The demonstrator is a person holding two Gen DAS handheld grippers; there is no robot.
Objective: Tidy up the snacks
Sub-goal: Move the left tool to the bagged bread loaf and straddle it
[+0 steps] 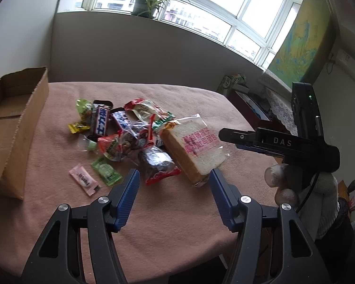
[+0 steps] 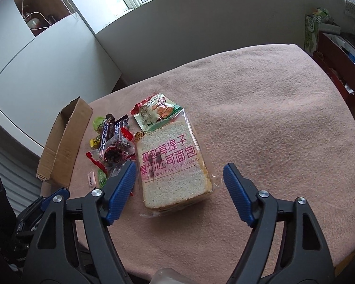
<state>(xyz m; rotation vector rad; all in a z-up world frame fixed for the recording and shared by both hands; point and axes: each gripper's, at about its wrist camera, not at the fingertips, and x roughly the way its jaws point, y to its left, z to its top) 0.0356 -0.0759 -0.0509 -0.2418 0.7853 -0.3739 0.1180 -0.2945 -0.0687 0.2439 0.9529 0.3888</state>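
A bag of sliced bread [image 1: 196,149] [image 2: 168,165] with pink lettering lies on the pink-clothed table [image 2: 260,118]. To its left is a heap of small wrapped snacks [image 1: 120,127], among them a chocolate bar [image 1: 101,120] and a dark snack in a red wrapper [image 1: 157,163]. A pink candy [image 1: 84,179] and a green one [image 1: 106,171] lie loose in front. My left gripper [image 1: 174,175] is open, just short of the dark snack. My right gripper [image 2: 179,166] is open astride the bread's near end, its pads not touching. An open cardboard box [image 1: 14,127] [image 2: 61,146] stands left of the heap.
The right tool's black body [image 1: 279,143], held by a gloved hand, hovers beside the bread. A red crate [image 2: 338,75] and green cartons stand beyond the table's right edge. A white cabinet [image 2: 47,71] is at the left and a potted plant [image 1: 145,2] is on the windowsill.
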